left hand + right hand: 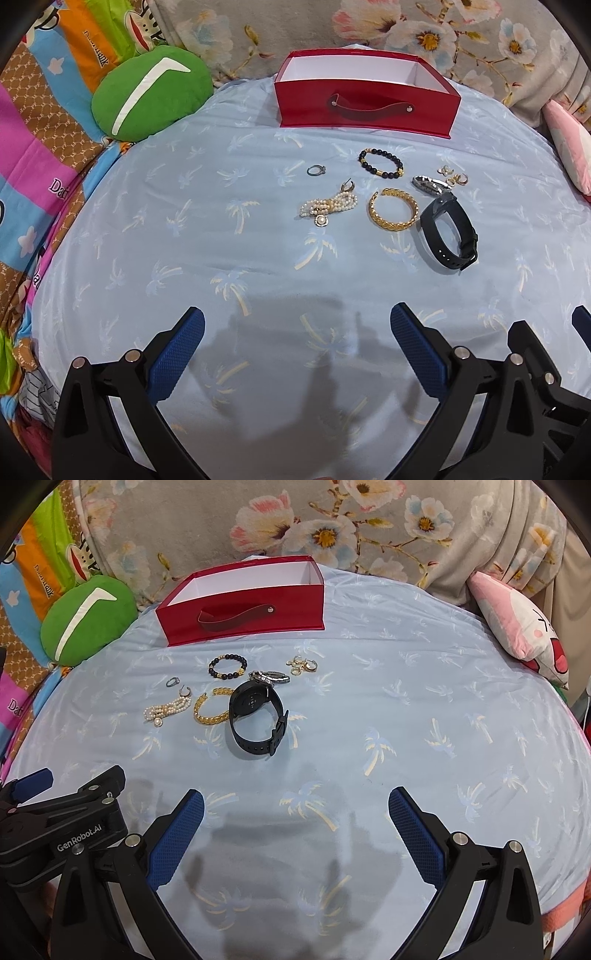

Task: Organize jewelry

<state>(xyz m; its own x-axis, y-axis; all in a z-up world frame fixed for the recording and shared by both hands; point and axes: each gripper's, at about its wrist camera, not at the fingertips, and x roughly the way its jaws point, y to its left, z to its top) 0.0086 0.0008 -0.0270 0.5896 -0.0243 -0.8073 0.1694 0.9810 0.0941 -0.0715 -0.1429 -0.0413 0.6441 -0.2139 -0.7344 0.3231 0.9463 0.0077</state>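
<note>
Jewelry lay well ahead of both grippers on the pale blue palm-print bedsheet point(155, 229). The left gripper point(297, 343) hovered low over the sheet, level and pointing forward, its jaws spread wide with nothing between the blue textured pads point(177, 354). The right gripper point(295, 823) sat just beside it in the same pose, jaws likewise spread and empty.

Nearest the jaws stood the black rubber-strapped smartwatch point(255, 716), on its edge. Just left of it lay the open gold woven bangle point(212, 707), then the bunched white pearl bracelet point(166, 709). Behind these were the small silver ring point(316, 170), the dark beaded bracelet with gold spacers point(380, 162), a silver metal watch point(269, 676) and a cluster of small gold earrings point(303, 664). Farther back stood the open red cardboard box with a strap handle point(365, 107), beside a green round cushion point(151, 94).
</note>
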